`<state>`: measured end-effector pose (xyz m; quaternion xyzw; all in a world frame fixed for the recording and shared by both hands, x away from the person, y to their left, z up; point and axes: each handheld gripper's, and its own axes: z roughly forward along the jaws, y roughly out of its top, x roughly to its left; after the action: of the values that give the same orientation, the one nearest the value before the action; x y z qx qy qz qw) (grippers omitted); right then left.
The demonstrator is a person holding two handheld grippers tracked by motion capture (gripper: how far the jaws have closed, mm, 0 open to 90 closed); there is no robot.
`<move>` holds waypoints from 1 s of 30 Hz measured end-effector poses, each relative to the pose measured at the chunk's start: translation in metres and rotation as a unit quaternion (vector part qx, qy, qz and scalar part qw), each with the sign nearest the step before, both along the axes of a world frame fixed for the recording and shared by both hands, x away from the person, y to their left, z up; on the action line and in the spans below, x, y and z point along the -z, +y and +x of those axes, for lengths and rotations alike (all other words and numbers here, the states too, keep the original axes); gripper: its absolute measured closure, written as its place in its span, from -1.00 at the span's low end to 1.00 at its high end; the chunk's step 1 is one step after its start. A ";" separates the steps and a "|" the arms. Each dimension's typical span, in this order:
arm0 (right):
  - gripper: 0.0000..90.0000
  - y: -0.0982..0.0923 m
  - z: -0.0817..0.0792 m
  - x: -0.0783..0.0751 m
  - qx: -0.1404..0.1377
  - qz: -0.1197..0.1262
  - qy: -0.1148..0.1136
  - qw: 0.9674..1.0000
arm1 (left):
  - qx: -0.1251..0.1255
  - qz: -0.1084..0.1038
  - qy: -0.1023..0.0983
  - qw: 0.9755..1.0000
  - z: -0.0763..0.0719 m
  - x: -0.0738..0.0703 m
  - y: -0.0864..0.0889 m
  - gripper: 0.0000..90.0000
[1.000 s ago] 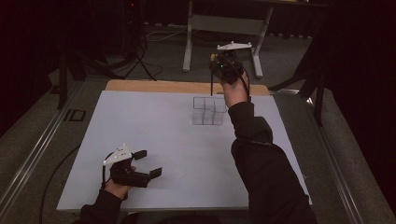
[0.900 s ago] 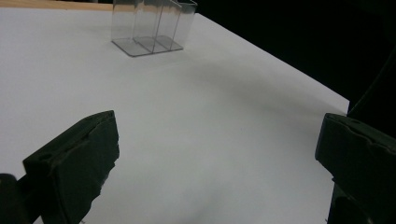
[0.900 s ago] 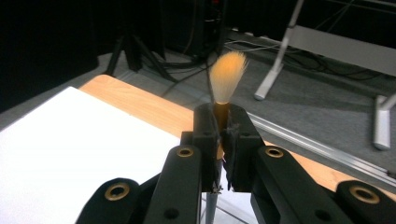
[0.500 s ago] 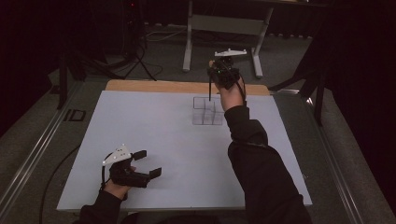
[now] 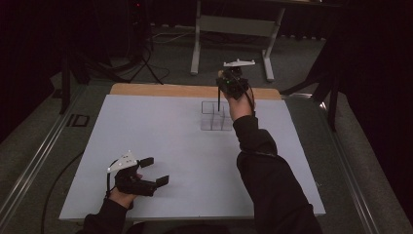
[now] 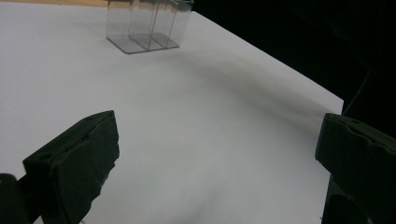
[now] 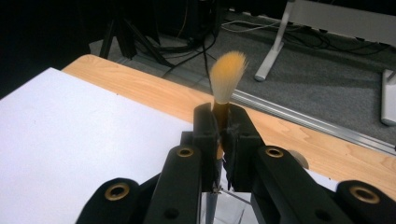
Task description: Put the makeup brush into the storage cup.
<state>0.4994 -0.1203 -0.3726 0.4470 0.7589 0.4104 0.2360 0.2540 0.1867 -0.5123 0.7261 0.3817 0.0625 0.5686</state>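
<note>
My right gripper (image 5: 228, 87) hangs above the far middle of the white board, shut on a brush (image 7: 227, 71) with pale, orange-tipped bristles. The bristles point up past the jaws. Its thin dark handle (image 5: 219, 101) reaches down into the clear divided organizer (image 5: 216, 117), whose rim shows just under the right gripper (image 7: 222, 125). My left gripper (image 5: 155, 170) rests open near the board's front left corner, nothing between its jaws. From that left gripper (image 6: 215, 158) the organizer (image 6: 144, 23) stands far off on the board.
The white board (image 5: 146, 136) lies on a table with a bare wooden strip (image 5: 160, 90) along its far edge. Beyond it are grey carpet, cables and a metal stand (image 5: 234, 24). A rail (image 5: 34, 161) runs along the left side.
My right hand has sunk with the brush, bringing the handle down into the organizer. The left gripper has kept still.
</note>
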 end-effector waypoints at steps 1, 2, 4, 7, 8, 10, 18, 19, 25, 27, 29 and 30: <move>0.87 0.000 0.000 0.002 0.000 -0.002 0.001 1.000 | 0.001 -0.001 0.000 1.000 0.000 0.000 0.000 -1.00; 0.87 0.000 0.001 0.003 -0.001 -0.001 0.003 1.000 | 0.001 0.001 -0.001 1.000 0.000 0.000 0.000 -1.00; 0.87 0.000 0.001 0.005 0.000 -0.001 0.004 1.000 | 0.001 0.001 -0.001 1.000 0.000 0.000 0.000 -1.00; 0.87 0.000 0.001 0.012 0.003 -0.002 0.011 1.000 | 0.004 -0.003 0.002 1.000 0.000 0.001 0.000 -1.00; 0.87 -0.001 0.002 0.013 0.002 -0.001 0.013 1.000 | 0.004 -0.003 0.002 1.000 0.000 0.001 0.000 -1.00; 0.87 -0.001 0.002 0.015 0.001 -0.002 0.014 1.000 | 0.004 0.000 0.001 1.000 0.000 0.001 0.000 -1.00; 0.87 -0.002 0.003 0.026 0.002 -0.005 0.032 0.999 | 0.007 -0.003 0.005 1.000 0.001 0.001 0.000 -1.00; 0.87 -0.002 0.003 0.026 0.002 -0.005 0.032 0.999 | 0.007 -0.002 0.005 1.000 0.001 0.001 0.000 -1.00; 0.87 -0.001 0.002 0.032 0.002 -0.011 0.042 0.999 | 0.016 0.001 0.006 1.000 0.001 0.001 -0.002 -1.00; 0.87 -0.001 0.002 0.033 0.002 -0.009 0.043 0.999 | 0.016 -0.001 0.007 1.000 0.001 0.001 -0.002 -1.00; 0.87 -0.001 0.002 0.034 0.005 -0.009 0.044 0.999 | 0.015 -0.001 0.008 1.000 0.001 0.001 -0.001 -1.00; 0.87 -0.001 0.002 0.035 0.006 -0.007 0.049 0.999 | 0.016 -0.001 0.008 1.000 0.001 0.001 -0.001 -1.00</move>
<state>0.5015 -0.1218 -0.4080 0.4697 0.7696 0.3816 0.2038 0.2549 0.1855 -0.5137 0.7318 0.3746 0.0469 0.5674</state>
